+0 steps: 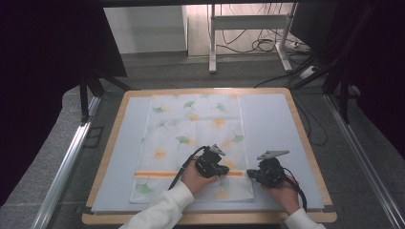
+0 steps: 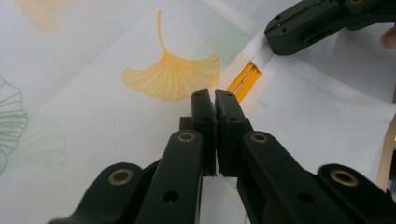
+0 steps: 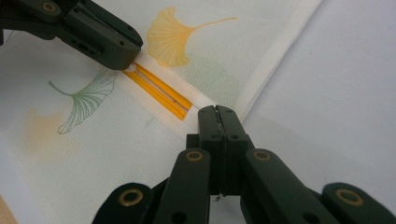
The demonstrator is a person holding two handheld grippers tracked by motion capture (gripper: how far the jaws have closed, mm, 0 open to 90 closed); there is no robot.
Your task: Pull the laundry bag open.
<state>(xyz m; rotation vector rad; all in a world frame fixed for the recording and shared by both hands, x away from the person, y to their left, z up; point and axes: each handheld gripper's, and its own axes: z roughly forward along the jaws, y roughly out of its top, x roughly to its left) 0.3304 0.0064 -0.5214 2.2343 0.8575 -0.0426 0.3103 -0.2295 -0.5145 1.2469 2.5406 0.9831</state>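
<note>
A white cloth [image 1: 191, 143] printed with ginkgo leaves is spread flat on the grey mat [image 1: 272, 124] of the wooden-rimmed table [image 1: 305, 138], its near end crossed by an orange stripe [image 1: 157, 174]. Both tools are brought to that near end, by the stripe. The left gripper [image 1: 220, 170] is seen in the high view over the cloth just by the stripe's right part; in its own view the jaws are drawn together, and a thin layer of fabric appears pinched at the tips, though this cannot be confirmed. The right gripper [image 1: 251, 174] is set at the cloth's right edge, where the stripe ends; its jaws are likewise closed, with the hem seemingly caught between them. In the right gripper view a raised fold is seen along the orange stripe [image 3: 159, 91], with the other tool's tip resting on it. The placement is judged deliberate: two holds along one line near the edge would allow the near end to be lifted evenly and folded over without skewing. The rest of the cloth lies undisturbed, flat toward the far side.
</note>
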